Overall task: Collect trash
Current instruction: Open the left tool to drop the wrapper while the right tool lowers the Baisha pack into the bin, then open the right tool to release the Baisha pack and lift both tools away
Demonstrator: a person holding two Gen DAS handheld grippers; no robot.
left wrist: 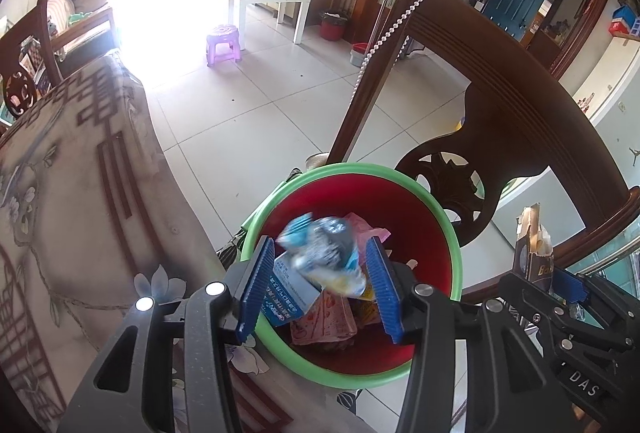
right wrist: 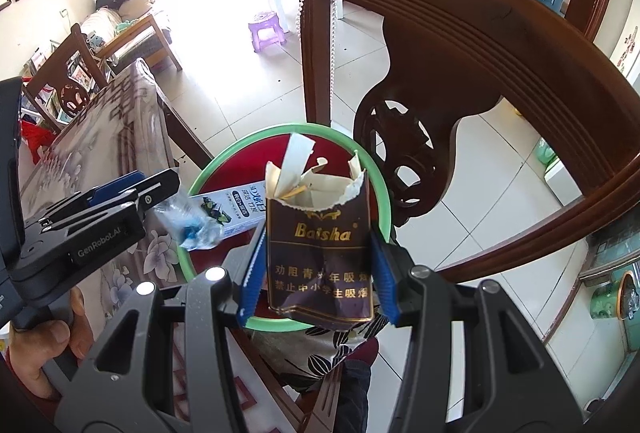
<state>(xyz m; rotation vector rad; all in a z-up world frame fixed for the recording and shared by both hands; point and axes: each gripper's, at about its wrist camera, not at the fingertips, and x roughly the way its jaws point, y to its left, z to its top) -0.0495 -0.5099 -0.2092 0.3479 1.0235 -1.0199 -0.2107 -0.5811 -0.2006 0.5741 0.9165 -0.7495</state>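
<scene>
left gripper [left wrist: 320, 285]: fingers spread, crumpled wrapper [left wrist: 324, 253] loose between, above bin [left wrist: 456, 265]
right gripper [right wrist: 316, 273]: clamping torn Baisha pack [right wrist: 320, 249], bin at 12 o'clock

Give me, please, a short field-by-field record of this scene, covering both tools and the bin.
left tool: open, above the bin; a blurred, crumpled wrapper sits loose between its fingers
right tool: shut on a torn-open Baisha cigarette pack, held upright
bin: red inside, green rim; holds a toothpaste box and other packets
beside bin: wooden chair
</scene>
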